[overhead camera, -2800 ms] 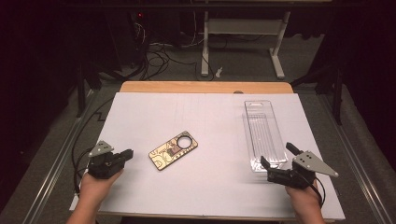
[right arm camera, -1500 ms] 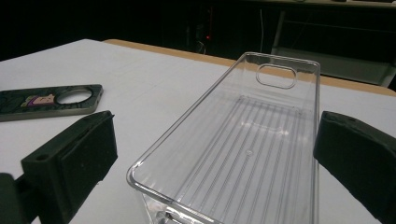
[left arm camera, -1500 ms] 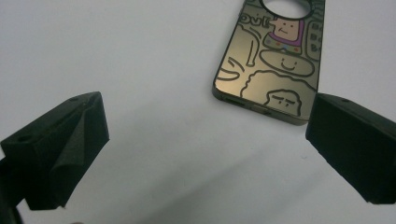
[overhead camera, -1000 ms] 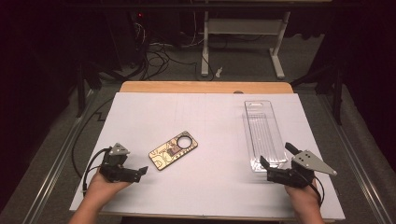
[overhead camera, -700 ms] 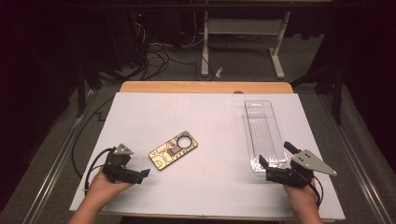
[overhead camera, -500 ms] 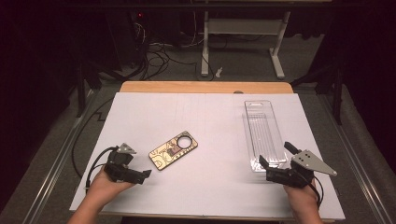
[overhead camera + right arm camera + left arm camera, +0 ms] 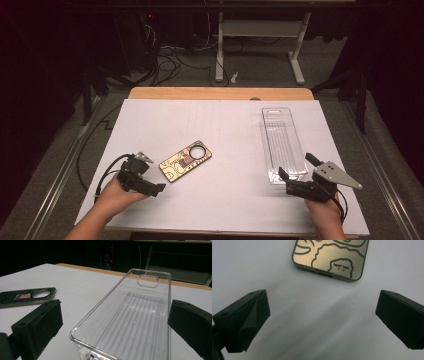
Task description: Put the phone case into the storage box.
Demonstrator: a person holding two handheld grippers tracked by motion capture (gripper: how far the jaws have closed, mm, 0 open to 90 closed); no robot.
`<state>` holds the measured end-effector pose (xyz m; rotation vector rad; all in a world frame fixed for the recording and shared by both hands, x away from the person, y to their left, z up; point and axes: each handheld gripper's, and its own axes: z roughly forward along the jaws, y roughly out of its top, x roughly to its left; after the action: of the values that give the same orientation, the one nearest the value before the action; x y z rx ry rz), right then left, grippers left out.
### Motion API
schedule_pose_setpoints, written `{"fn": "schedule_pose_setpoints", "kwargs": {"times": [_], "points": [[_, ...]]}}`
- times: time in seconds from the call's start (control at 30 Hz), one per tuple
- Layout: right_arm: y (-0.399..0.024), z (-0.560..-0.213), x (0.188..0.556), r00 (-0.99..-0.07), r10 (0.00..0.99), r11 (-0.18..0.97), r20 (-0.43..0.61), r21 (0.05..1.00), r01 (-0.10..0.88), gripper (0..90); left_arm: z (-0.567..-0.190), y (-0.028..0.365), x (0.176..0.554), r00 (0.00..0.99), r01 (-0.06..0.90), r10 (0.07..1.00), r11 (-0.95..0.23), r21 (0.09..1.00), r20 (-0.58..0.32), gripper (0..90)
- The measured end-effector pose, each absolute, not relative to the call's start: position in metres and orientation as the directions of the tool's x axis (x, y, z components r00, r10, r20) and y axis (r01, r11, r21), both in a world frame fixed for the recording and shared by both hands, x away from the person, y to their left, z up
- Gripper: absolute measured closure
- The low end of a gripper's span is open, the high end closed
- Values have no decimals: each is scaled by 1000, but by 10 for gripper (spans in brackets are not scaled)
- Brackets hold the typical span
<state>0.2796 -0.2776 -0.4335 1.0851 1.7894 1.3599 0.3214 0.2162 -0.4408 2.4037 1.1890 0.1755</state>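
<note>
A gold phone case with black line drawings and a round hole lies flat on the white table, left of centre. My left gripper is open just short of its near end; in the left gripper view the phone case lies ahead of the spread jaws. A clear plastic tray lies lengthwise at the right. My right gripper is open at its near end, jaws on either side of the clear tray. The phone case shows at the left there.
The white table sheet ends at a wooden strip at the far side. Beyond it stand a metal desk frame and cables on a dark floor. Metal rails run along both table sides.
My left gripper has swung round and moved right along the near edge toward the phone case's near end. The right gripper, tray and case have stayed put.
</note>
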Motion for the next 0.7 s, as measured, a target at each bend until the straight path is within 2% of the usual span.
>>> {"fn": "schedule_pose_setpoints", "kwargs": {"times": [0.2,0.7], "points": [[-281,-433,278,-454,891,115,3,966,231,1,-444,214,327,616,737,782,-531,418,-93,7],[-281,-434,280,-463,886,119,5,964,237,1,-435,200,343,646,720,756,-558,411,-105,3]]}}
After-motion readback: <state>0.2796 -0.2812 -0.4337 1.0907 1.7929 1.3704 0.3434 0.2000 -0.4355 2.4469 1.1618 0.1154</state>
